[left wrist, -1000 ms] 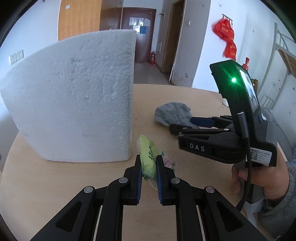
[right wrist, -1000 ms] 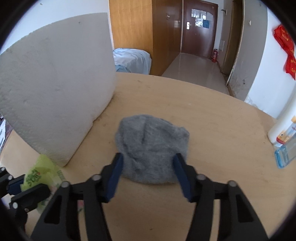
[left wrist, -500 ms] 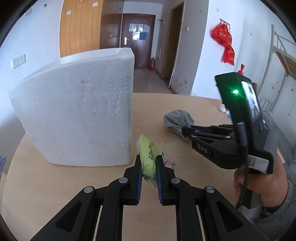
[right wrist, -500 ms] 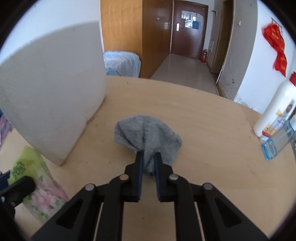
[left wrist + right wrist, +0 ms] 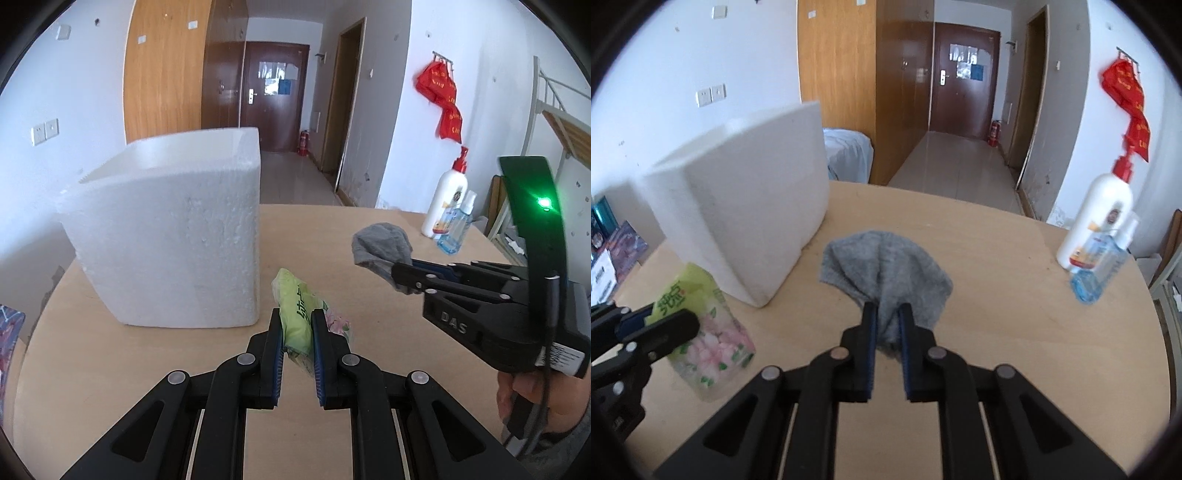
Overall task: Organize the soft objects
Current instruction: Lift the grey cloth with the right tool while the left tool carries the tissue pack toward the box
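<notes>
Holding a soft thing in each claw, the person has both up off the tabletop (image 5: pixel 369 229). The left claw (image 5: pixel 297 325) is clenched on a green tissue pack (image 5: pixel 295 314), with the pads pressing its thin sides near the middle. The right claw (image 5: pixel 885 325) is clenched on a gray cloth (image 5: pixel 882 266), pinching a bunched bit at its near edge, so the rest fans out in front of the claw.

Both things look very light and squishy. The tissue pack has a shiny plastic wrap, so it may be a bit slippery, and it bends where it is squeezed. A hold across the middle seems best for it. The cloth is floppy and will droop and swing, but it will not break. A pinch on a thick fold should keep it from sliding out.

The big white foam box (image 5: pixel 177 236) stands on the tabletop just past the tissue pack. Its top looks open, though the inside is hidden from here. It is probably where the soft things go. A white bottle (image 5: pixel 1097 218) and a small clear bottle (image 5: pixel 1102 258) stand far off to the right.
</notes>
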Demonstrator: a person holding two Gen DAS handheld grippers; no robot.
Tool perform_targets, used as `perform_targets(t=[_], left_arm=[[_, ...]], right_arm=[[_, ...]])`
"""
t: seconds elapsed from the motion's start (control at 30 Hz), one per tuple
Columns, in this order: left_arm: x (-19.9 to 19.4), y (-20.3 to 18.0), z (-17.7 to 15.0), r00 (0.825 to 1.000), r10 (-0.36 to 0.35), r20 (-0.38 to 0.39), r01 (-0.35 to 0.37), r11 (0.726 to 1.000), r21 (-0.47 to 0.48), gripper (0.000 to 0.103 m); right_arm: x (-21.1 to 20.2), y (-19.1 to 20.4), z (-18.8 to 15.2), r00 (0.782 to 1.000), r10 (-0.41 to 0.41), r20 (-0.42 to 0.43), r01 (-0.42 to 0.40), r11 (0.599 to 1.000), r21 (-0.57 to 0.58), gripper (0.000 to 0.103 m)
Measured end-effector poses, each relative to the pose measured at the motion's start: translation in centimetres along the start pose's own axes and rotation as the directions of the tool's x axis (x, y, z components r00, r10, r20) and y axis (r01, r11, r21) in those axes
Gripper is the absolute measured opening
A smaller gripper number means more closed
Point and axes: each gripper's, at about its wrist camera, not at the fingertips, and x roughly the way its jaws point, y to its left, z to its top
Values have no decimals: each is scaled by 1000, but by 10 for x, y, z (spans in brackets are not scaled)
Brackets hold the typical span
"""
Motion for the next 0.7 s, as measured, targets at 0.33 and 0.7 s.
perform_targets(t=[0.33,0.7], left_arm=[[-41,-5,-4,999,-7,52,6,1000,21,15],[-88,-14,-15,992,-6,126,0,999,41,15]], right_arm=[[-60,-1,-20,997,-2,74,-1,999,53,15],[-126,12,-52,988,-10,156,-1,997,74,15]])
